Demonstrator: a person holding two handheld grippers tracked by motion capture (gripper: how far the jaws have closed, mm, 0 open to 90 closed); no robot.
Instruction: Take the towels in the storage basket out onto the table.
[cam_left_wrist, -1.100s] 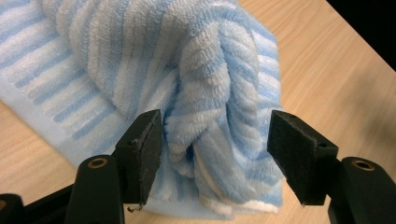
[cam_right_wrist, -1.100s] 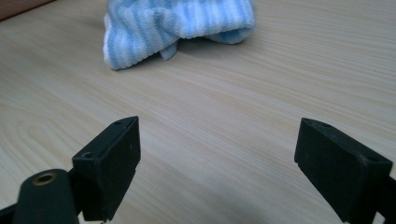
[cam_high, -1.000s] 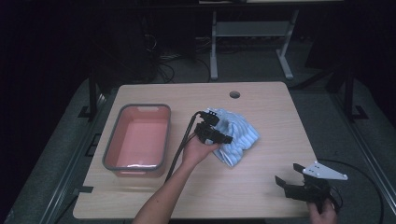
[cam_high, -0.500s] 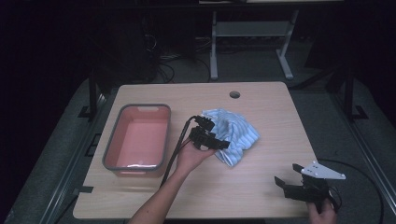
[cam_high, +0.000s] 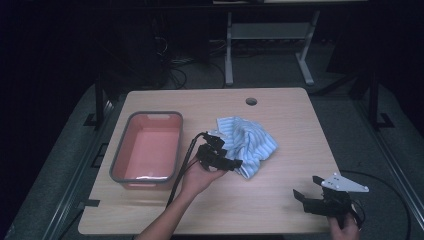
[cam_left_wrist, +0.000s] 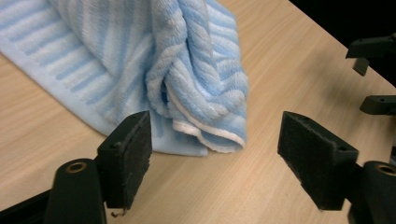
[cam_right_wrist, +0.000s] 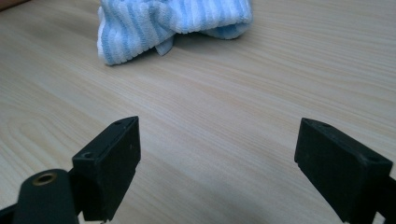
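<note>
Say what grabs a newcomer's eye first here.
The crumpled blue-striped towel mid-table, with the open left gripper right at its near edge. Next, the empty pink bin to the left. The right gripper sits open at the near right corner, holding nothing.

Towel (cam_left_wrist: 140, 60) was cut off by top and left edges in left gripper view; its top cropped in right gripper view too. Right hand (cam_high: 344, 230) ran off the bottom edge in high view. Other gripper (cam_left_wrist: 376, 74) cut by right edge.
</note>
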